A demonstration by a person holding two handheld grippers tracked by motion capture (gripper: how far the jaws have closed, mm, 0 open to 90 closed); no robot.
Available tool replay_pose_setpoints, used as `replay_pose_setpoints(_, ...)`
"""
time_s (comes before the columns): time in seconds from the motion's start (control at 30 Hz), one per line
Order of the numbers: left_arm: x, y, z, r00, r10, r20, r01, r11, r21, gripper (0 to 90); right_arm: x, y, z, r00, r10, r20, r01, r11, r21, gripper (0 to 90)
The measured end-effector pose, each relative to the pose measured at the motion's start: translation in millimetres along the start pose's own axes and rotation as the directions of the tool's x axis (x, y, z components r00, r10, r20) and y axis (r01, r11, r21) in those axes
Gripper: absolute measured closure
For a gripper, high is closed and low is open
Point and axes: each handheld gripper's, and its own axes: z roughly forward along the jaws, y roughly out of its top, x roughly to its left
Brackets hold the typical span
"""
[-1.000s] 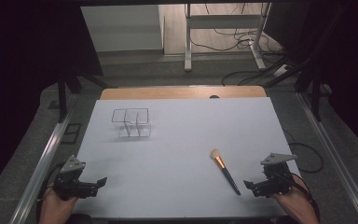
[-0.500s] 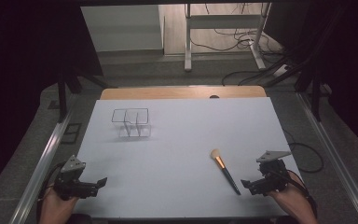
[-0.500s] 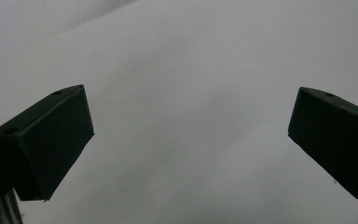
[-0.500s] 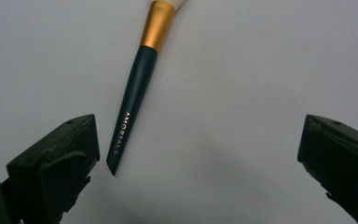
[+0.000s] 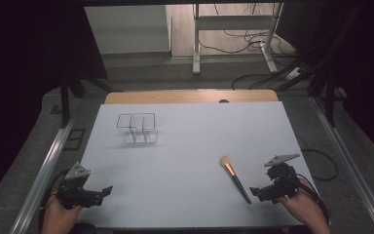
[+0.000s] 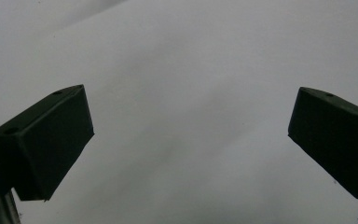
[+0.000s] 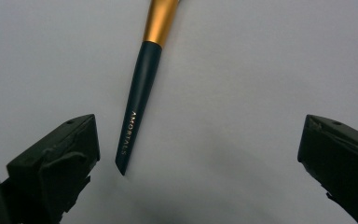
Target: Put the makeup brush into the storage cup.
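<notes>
Right gripper view: makeup brush (image 7: 137,116) is lying flat on the white surface (image 7: 242,70), handle end sitting between the wide-open jaws of the right gripper (image 7: 200,154), untouched. High view: left gripper (image 5: 95,191) is resting wide open at the near left edge; clear wire box (image 5: 137,128) is sitting far left.

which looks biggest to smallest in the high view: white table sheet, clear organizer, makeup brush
1. white table sheet, far the largest
2. clear organizer
3. makeup brush, long like the organizer but much thinner, so smallest
</notes>
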Motion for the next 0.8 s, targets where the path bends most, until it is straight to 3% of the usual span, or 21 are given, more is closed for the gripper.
replay_pose_setpoints(0.27,-0.1,0.3,1.1,1.0000,0.002,0.001,-0.002,1.0000,0.009,0.3,0.7,8.8,2.0,0.9994,0.014,0.030,-0.016,0.9988,0.047,0.0)
replay_pose_setpoints(0.6,-0.1,0.5,1.8,1.0000,-0.002,0.008,0.002,0.9999,0.015,0.3,5.6,18.1,7.1,0.9994,0.016,0.030,-0.019,0.9971,0.073,0.0)
replay_pose_setpoints(0.8,-0.5,0.5,2.2,1.0000,0.002,0.003,-0.002,0.9998,0.018,0.4,9.4,26.1,11.1,0.9993,-0.003,0.038,-0.001,0.9960,0.089,0.0)
